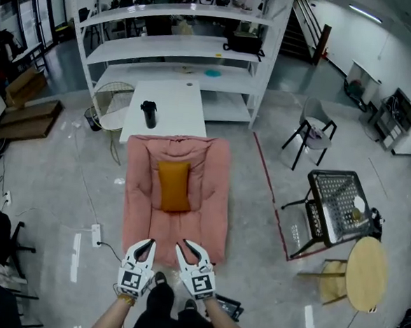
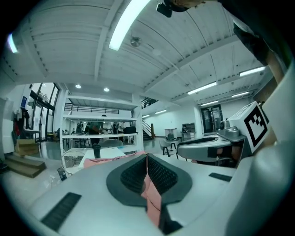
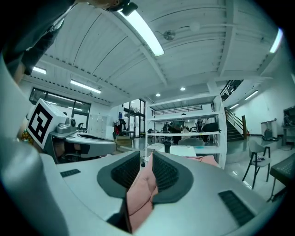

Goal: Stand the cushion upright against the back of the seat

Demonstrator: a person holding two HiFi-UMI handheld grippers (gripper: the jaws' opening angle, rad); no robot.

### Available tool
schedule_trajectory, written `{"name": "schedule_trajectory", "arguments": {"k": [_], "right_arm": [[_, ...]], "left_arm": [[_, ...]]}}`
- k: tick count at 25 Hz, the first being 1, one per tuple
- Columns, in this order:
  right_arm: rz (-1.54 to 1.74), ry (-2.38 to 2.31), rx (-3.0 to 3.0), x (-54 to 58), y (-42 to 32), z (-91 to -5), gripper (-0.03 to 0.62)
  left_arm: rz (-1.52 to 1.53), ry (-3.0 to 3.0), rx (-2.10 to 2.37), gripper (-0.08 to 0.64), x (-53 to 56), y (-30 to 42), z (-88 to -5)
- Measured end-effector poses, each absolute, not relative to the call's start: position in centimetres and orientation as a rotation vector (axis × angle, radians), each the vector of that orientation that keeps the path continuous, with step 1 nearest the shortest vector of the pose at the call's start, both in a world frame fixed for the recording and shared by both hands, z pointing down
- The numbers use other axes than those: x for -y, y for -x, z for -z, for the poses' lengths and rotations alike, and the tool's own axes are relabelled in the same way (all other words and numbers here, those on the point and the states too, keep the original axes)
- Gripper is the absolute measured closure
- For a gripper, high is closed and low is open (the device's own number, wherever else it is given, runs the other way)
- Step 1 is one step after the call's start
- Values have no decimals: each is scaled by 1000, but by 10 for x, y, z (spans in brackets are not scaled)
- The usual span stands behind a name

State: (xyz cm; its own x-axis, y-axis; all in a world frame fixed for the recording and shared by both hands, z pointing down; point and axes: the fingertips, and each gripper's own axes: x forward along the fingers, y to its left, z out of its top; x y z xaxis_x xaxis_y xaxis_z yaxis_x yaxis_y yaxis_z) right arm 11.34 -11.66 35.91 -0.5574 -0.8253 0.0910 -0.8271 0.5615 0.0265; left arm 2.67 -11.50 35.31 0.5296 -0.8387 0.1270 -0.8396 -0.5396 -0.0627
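Note:
An orange cushion (image 1: 173, 185) lies flat in the middle of a pink padded floor seat (image 1: 214, 195), short of its raised back end. Both grippers are at the seat's near edge. In the head view my left gripper (image 1: 146, 245) and right gripper (image 1: 188, 246) sit side by side over that edge. The left gripper view has my left gripper (image 2: 147, 157) shut, with a fold of pink seat fabric (image 2: 152, 198) pinched between the pads. In the right gripper view my right gripper (image 3: 146, 162) is likewise shut on pink fabric (image 3: 140, 193).
Behind the seat stands a white table (image 1: 174, 115) with a black bottle (image 1: 148, 114), then white shelving (image 1: 171, 52). A wire chair (image 1: 111, 101) is at the left. A red floor line (image 1: 267, 185), a black mesh chair (image 1: 336, 204) and a round wooden table (image 1: 366, 273) are at the right.

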Motion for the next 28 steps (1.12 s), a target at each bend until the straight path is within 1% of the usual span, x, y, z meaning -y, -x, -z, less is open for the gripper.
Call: {"name": "schedule_trajectory", "arguments": {"k": [6,12,20,23,28], "right_arm": [[-20,-1430,2730,71,-125,-346,503],[20,-1442,2723,26,-111,-331,503],[77,-1506,2661,-45,-67,-325,503],[70,-1505,2652,-70,-52,-328,503],[78,-1505,2639,-116,-45,-326,503]], "left_arm": [[-221,-2761,1525,546,66,-46,-341],[-139,-2786,1516,546,29,-42,-329],[-55,-2779,1492,546,-37,15,-320],[-74,-2763,1502,546,-56,37,-327],[-75,-2758,1491,546,-99,47,-334]]}}
